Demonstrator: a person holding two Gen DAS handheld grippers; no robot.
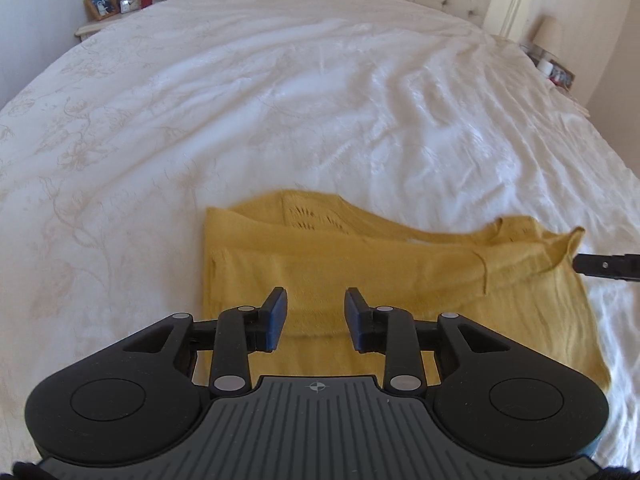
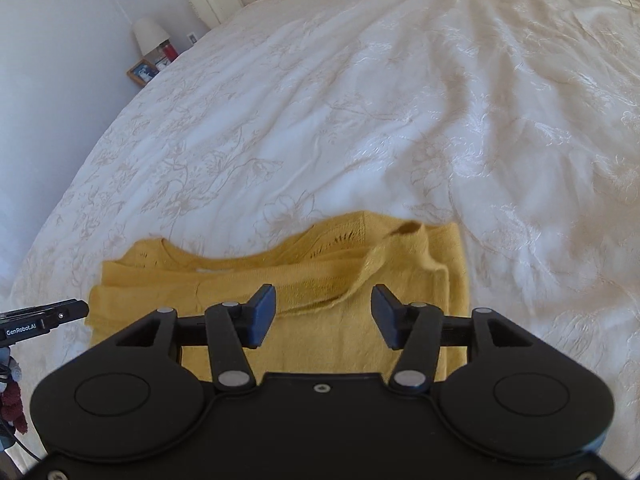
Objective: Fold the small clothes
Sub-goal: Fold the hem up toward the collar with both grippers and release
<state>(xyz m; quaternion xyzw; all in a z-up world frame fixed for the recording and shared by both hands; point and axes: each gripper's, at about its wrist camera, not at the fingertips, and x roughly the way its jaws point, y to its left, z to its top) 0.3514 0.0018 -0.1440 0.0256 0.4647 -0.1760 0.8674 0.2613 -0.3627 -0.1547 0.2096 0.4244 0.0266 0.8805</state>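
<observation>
I see a yellow top (image 1: 360, 264) lying flat on the bed (image 1: 280, 100), partly folded, with one flap laid across it. My left gripper (image 1: 316, 314) hangs just over the near part of the top, with its jaws apart and nothing between them. My right gripper (image 2: 323, 316) hangs over the same top too, and its jaws are spread wider, also with nothing in them. So neither one holds the cloth right now. The top lies straight in front of both grippers and a bit below them. Its long side runs across from left to right, from one gripper to the other. The left gripper is nearer the left edge, and the right gripper is nearer the right edge, where a loose strip of cloth (image 2: 372, 264) sticks up. I think the next fold could go along that long side, so each gripper would need to pinch the near edge on its own side. The loose strip may slip out if I am not careful.
</observation>
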